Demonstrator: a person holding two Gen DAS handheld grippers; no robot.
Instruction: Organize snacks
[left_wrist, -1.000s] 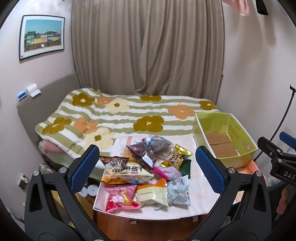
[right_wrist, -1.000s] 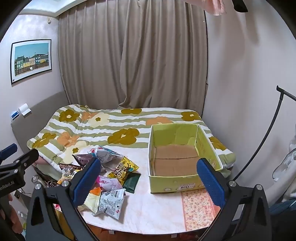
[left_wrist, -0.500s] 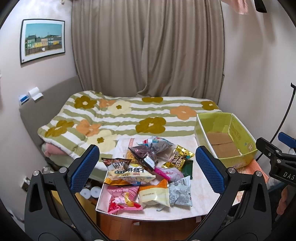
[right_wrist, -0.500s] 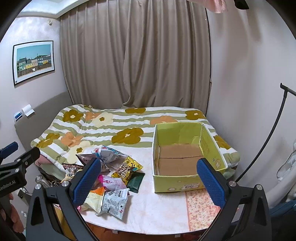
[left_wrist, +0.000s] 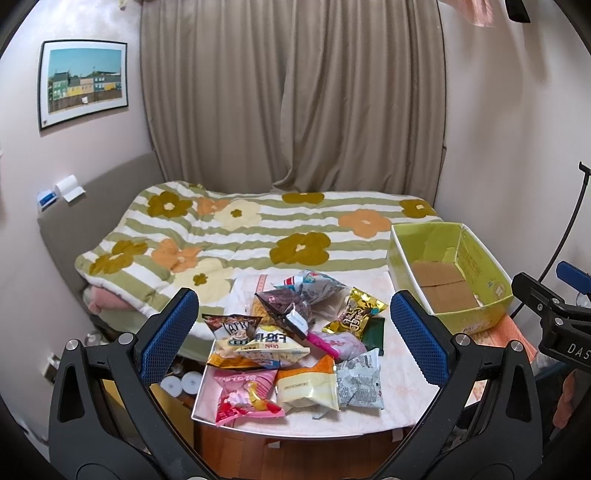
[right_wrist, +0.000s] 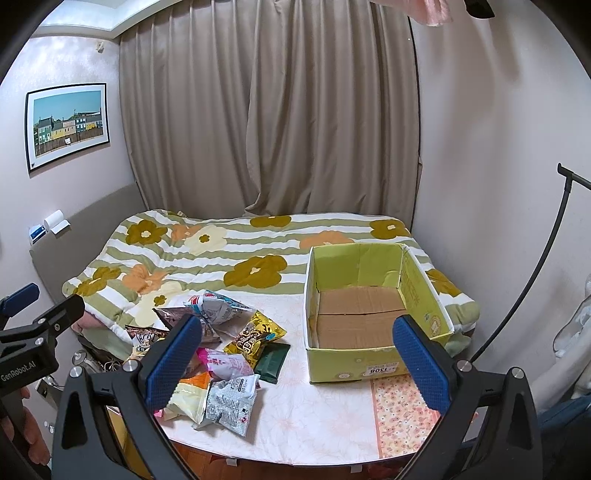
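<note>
No snacks seem to lie in the green box (right_wrist: 424, 299); only cardboard shows.

Both tongs (left_wrist: 293, 332) (right_wrist: 297, 354) spread wide, unladen

Site was a small home bedroom. A bed (right_wrist: 258, 258) under a green-striped, flower-patterned quilt (left_wrist: 258, 236) filled most of the floor. Full-length beige curtains (right_wrist: 273, 122) were drawn across the far wall. A framed picture of coloured houses (left_wrist: 84, 83) hung on the pale wall. A padded headboard panel (right_wrist: 88, 218) ran along the left side.
</note>
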